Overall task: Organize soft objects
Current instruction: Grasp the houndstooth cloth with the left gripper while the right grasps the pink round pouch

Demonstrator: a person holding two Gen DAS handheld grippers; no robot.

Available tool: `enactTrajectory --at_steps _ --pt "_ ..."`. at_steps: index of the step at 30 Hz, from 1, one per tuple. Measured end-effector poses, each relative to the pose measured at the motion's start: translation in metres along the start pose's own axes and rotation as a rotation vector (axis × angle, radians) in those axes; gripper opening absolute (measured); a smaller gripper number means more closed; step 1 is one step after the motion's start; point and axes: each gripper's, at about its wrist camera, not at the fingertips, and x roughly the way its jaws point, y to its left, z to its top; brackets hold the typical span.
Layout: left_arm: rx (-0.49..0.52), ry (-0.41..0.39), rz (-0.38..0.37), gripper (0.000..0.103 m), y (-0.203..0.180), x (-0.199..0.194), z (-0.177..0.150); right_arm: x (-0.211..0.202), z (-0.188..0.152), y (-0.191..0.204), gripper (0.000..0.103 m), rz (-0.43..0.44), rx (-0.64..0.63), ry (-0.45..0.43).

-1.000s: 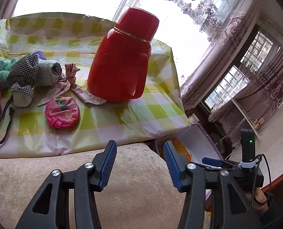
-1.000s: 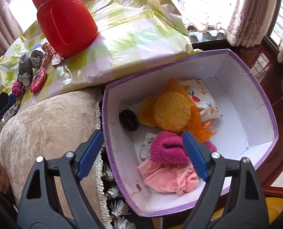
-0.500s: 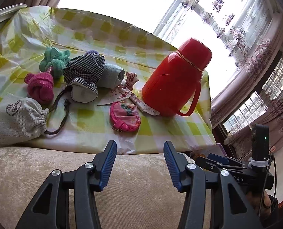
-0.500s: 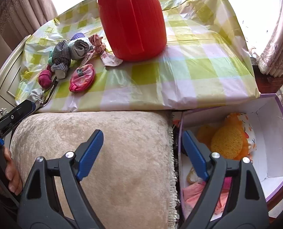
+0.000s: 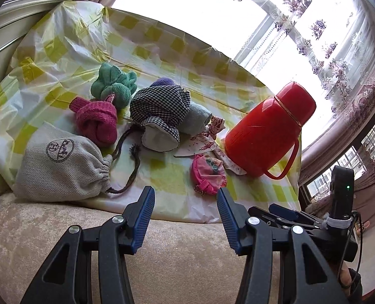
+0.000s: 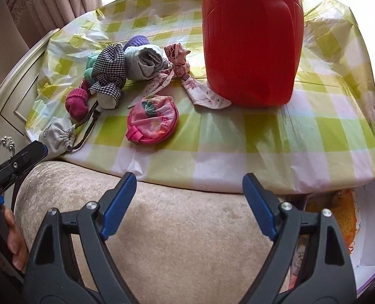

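Observation:
Soft things lie on the checked tablecloth (image 5: 61,50): a grey drawstring bag (image 5: 61,167), a magenta knit roll (image 5: 97,121), a green cloth (image 5: 114,86), a checked pouch (image 5: 159,111), a grey sock roll (image 5: 196,119), a pink round purse (image 5: 207,174) and a patterned ribbon (image 6: 177,60). The purse (image 6: 152,119) lies nearest my right gripper. My left gripper (image 5: 185,217) is open and empty over the beige cushion, short of the purse. My right gripper (image 6: 187,205) is open and empty over the same cushion. A white box with a purple rim (image 6: 369,273) holds soft items at lower right.
A tall red thermos (image 6: 250,38) stands on the cloth at the right of the pile, on the ribbon's end; it also shows in the left wrist view (image 5: 266,129). A beige cushion (image 6: 187,228) lies in front of the table. A white dresser (image 6: 7,96) stands left.
Both grippers have swung left from the box toward the table. The box has slid to the right edge of the right view. The whole pile now shows. Both stay open.

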Motion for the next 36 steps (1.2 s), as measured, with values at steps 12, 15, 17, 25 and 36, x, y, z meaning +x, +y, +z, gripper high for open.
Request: enactTrajectory --at_steps 12,15,17,25,36 --pt "-0.020 -0.030 0.028 0.057 0.012 0.032 0.045 0.040 0.031 0.033 0.088 0.020 -0.046 0.004" --pt "-0.032 -0.031 0.032 0.063 0.013 0.046 0.059 0.049 0.037 0.037 0.088 0.014 -0.045 0.006" --pt "-0.042 -0.020 0.034 0.066 0.014 0.059 0.070 0.055 0.042 0.040 0.088 0.005 -0.046 0.003" --pt "-0.084 0.074 0.102 0.071 0.022 0.118 0.091 0.084 0.058 0.048 0.088 -0.027 -0.049 0.003" --pt "-0.062 0.058 0.138 0.021 0.024 0.131 0.085 0.099 0.065 0.059 0.075 -0.033 -0.090 -0.003"
